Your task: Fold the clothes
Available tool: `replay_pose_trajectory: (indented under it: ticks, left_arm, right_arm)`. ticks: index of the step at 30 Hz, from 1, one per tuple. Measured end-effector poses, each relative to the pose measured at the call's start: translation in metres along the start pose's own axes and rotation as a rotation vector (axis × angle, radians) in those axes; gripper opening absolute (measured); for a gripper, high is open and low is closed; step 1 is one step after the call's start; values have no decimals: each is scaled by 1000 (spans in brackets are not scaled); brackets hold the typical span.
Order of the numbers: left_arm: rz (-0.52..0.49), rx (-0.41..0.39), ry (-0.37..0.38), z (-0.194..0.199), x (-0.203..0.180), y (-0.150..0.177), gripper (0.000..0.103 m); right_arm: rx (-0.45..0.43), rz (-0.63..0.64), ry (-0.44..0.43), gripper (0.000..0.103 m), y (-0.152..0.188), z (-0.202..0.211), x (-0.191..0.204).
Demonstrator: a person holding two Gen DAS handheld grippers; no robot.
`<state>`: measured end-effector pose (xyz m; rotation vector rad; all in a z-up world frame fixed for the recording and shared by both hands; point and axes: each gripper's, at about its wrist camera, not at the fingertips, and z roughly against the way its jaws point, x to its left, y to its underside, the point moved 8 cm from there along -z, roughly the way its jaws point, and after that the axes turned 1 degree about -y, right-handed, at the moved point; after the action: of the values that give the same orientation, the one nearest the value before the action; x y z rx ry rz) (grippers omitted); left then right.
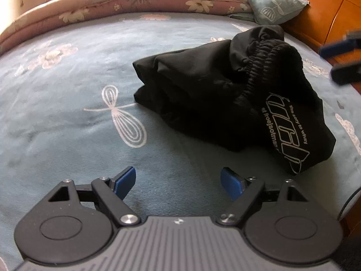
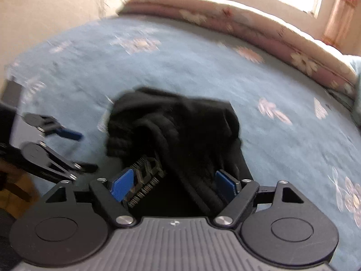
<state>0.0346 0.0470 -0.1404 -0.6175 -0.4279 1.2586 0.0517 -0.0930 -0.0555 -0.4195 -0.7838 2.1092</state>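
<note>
A crumpled pair of black trousers (image 1: pixel 225 94) lies in a heap on the bed (image 1: pixel 67 90), on a blue-grey cover printed with dragonflies and flowers. The elastic waistband (image 1: pixel 257 67) faces up; white lettering (image 1: pixel 286 133) shows on the near side.

The left tool (image 1: pixel 178 184) hovers over bare cover, short of the heap, its blue pads wide apart and holding nothing.

The right tool (image 2: pixel 173 186) is over the near edge of the trousers, pads spread on either side of the fabric, not closed on it; this view is blurred.

A rolled floral quilt (image 1: pixel 135 2) and a pillow (image 1: pixel 270 2) lie beyond, well apart from the heap.
</note>
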Motion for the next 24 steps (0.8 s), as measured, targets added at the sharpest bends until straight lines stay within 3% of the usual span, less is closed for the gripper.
replay_pose_trajectory:
  ticks: [3, 5, 8, 13, 17, 19, 21, 24]
  left_arm:
    - [4, -6, -32, 6, 5, 4, 81]
    - [14, -3, -44, 8, 10, 9, 81]
    - [32, -1, -64, 12, 17, 16, 81]
    - [75, -1, -93, 22, 31, 33, 81]
    - [113, -7, -111, 29, 42, 44, 82]
    - [119, -16, -111, 31, 44, 45, 82]
    - [117, -29, -108, 31, 46, 42, 82]
    - [88, -56, -91, 31, 46, 33, 82]
  right_arm:
    - [-68, 83, -86, 79, -16, 10, 16]
    - [-86, 178, -112, 70, -23, 7, 31]
    - [-59, 335, -141, 57, -27, -17, 56]
    - [22, 539, -171, 57, -18, -65, 92]
    - [91, 666, -81, 57, 0, -101, 103]
    - [85, 752, 3, 55, 7, -109, 106]
    - [72, 845, 90, 46, 14, -115, 108]
    - [59, 936, 157, 43, 20, -119, 110]
